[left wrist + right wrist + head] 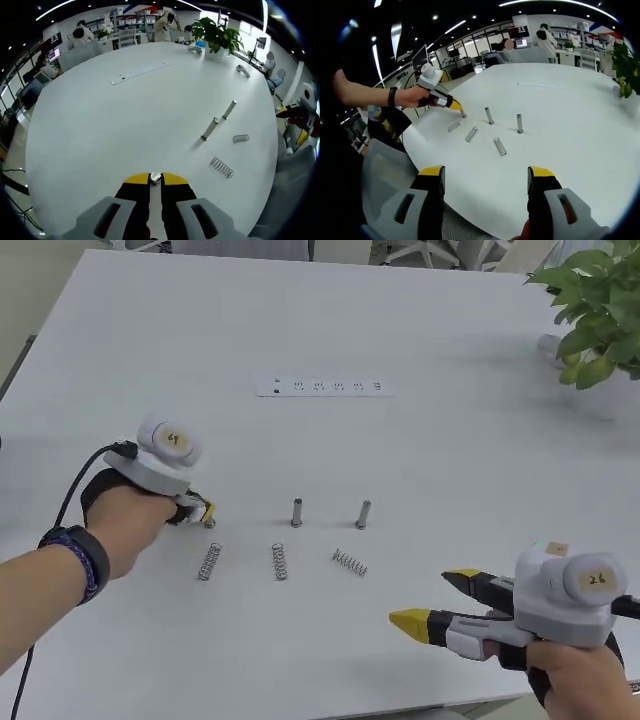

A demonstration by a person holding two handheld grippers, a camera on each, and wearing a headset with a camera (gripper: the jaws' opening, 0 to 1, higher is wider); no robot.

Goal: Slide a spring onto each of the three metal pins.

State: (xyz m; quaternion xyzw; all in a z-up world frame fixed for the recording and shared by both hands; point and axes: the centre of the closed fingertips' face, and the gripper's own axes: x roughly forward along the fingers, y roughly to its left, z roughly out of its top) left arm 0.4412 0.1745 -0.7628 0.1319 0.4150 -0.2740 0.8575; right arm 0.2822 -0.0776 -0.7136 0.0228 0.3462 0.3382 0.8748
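Metal pins stand in a row mid-table. The left pin (155, 176) is clenched in the left gripper (203, 511); the middle pin (297, 512) & right pin (363, 514) stand free. Just near of them lie the left spring (209, 561), middle spring (279, 561) & right spring (349, 561), none on a pin yet. The right gripper (433, 600) hovers near-right, jaws wide apart, empty.

Probably best: right takes a spring by one end, lines its bore over the pin top w/ left steadying, then lowers straight.

The table (450, 420) near edge sits close by the right gripper. The power strip (318, 387) & plant (595, 310) are well apart, so lots of room.
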